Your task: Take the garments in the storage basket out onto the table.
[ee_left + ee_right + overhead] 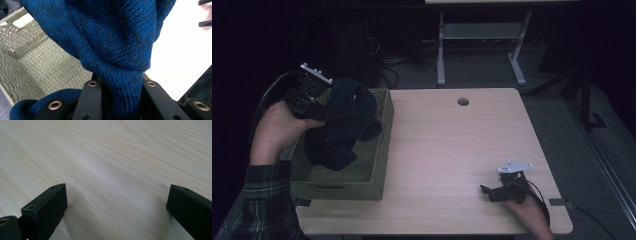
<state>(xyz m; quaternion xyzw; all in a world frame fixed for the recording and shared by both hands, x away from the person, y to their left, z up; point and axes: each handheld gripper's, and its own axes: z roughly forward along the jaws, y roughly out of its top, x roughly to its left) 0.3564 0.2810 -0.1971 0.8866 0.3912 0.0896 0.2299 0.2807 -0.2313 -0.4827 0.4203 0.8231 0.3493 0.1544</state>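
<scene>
Over the basket (377, 150), left claw (328, 116) grips a bunched fold of blue knit (344, 125), hanging partly inside. Right claw (490, 192) rests wide and empty on the worktop (452, 145). Risk: trailing fabric may snag the rim, dragging the basket or slipping free.

item: dark blue knitted garment (343, 125)
state: bunched, pinched in the left gripper (328, 114)
pose: hanging in folds
place: above the woven basket (377, 170), far left
</scene>
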